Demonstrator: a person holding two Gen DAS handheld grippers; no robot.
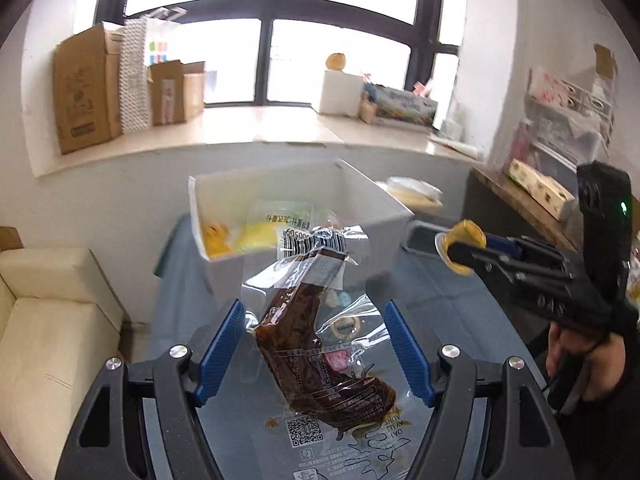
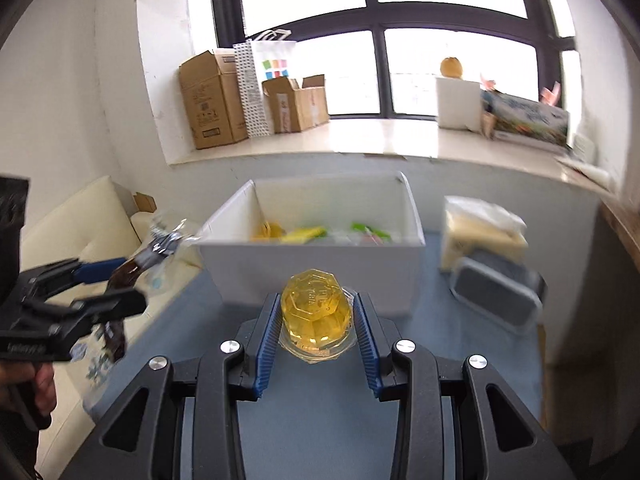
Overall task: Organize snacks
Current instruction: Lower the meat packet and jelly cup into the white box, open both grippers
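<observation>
Blue pads of left gripper spread wide yet bearing a clear vacuum pouch of brown braised meat: soft, crinkly, slick film; best pinched at flat side margins. Right gripper clamped on amber jelly cup: light, squashable, smooth-walled; gentle squeeze advised. Both aloft, just short of white bin on blue table.

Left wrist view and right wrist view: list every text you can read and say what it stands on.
"0005D9", upside down and partly cut off: on the barcode label of the snack packet.
Chinese print and round sticker on that packet: too small to read.
Embossed lettering on the jelly cup: too blurred.
Print on the cardboard boxes on the sill: unreadable.
</observation>
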